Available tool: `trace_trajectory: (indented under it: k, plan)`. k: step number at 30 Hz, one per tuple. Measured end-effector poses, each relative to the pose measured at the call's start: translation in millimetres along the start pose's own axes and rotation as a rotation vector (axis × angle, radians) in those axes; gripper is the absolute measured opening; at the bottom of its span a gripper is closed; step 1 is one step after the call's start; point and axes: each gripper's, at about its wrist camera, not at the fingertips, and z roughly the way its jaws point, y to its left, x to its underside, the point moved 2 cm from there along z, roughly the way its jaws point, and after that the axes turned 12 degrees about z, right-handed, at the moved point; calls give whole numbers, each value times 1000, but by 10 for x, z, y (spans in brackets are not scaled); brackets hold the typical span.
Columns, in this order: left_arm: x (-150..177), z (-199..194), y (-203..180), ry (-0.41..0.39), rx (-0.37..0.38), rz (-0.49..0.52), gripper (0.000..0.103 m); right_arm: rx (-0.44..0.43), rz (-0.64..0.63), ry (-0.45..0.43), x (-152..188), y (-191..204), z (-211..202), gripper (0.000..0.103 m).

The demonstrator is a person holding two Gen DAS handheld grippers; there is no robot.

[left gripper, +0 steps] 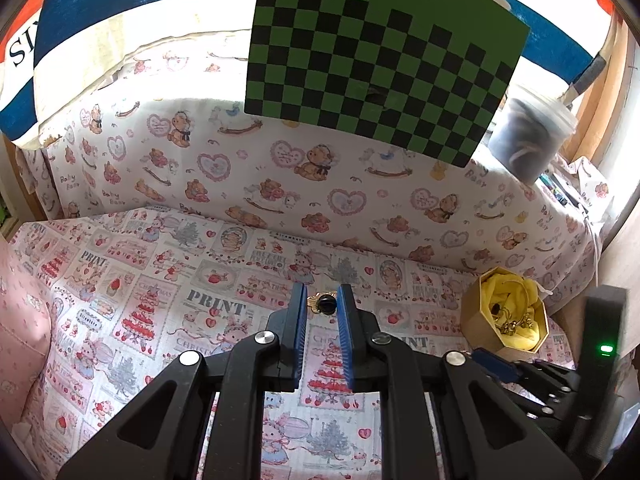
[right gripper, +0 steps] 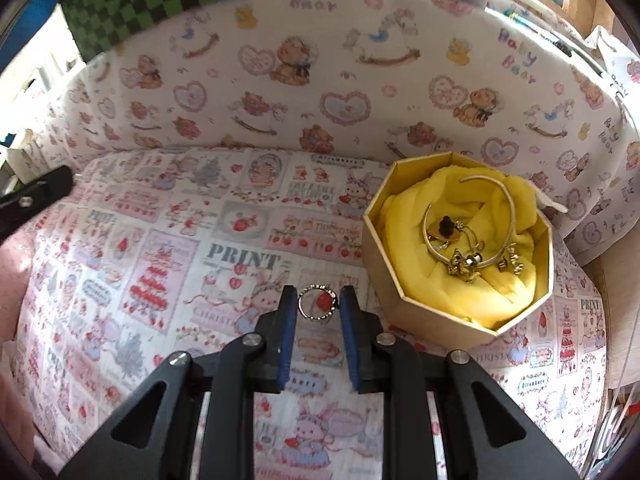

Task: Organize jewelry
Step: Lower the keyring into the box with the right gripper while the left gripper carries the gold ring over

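Observation:
In the left wrist view, my left gripper [left gripper: 322, 300] is shut on a gold ring with a dark blue stone [left gripper: 325, 304], held between its fingertips above the printed cloth. In the right wrist view, my right gripper [right gripper: 319, 302] is shut on a thin silver ring [right gripper: 316, 304], pinched between its fingertips. An octagonal gold box [right gripper: 424, 312] lined with yellow cloth stands to the right; it holds a gold bangle [right gripper: 506, 204], gold charms and a black-stone piece. The box also shows in the left wrist view [left gripper: 476, 316], with my right gripper's blue finger [left gripper: 494, 366] beside it.
A pink printed cloth [left gripper: 168, 280] covers the surface, with a teddy-bear patterned wall [left gripper: 280, 168] behind. A green checkerboard panel [left gripper: 372, 64] hangs above. A plastic tub [left gripper: 528, 132] sits at the back right.

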Motion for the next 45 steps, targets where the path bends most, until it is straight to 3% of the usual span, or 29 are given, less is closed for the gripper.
trace_trajectory:
  k: [4, 11, 20, 22, 29, 34, 38, 41, 45]
  plan:
    - [10, 57, -36, 13, -18, 17, 14, -14, -11, -50, 19, -25, -229, 20]
    - [28, 113, -131, 24, -43, 55, 14, 9, -44, -220, 68, -120, -562, 20]
    - [122, 347, -325, 90, -57, 121, 14, -57, 3, -274, -17, -446, -702, 20]
    - [144, 378, -381, 99, -49, 135, 14, -114, 42, -292, -40, -556, -693, 20]
    - [201, 321, -733, 76, -21, 233, 14, -229, 239, -318, -189, -1172, -749, 20]
    - [181, 257, -933, 70, 34, 244, 14, -276, 299, -349, -232, -1389, -865, 20]
    - [96, 218, -1050, 61, 24, 240, 14, -324, 310, -369, -254, -1474, -899, 20]
    - [0, 227, -1178, 63, 50, 239, 14, -369, 332, -349, -292, -1534, -821, 20]
    - [-128, 302, -1409, 85, 144, 230, 14, -420, 405, -282, -323, -1613, -576, 21]
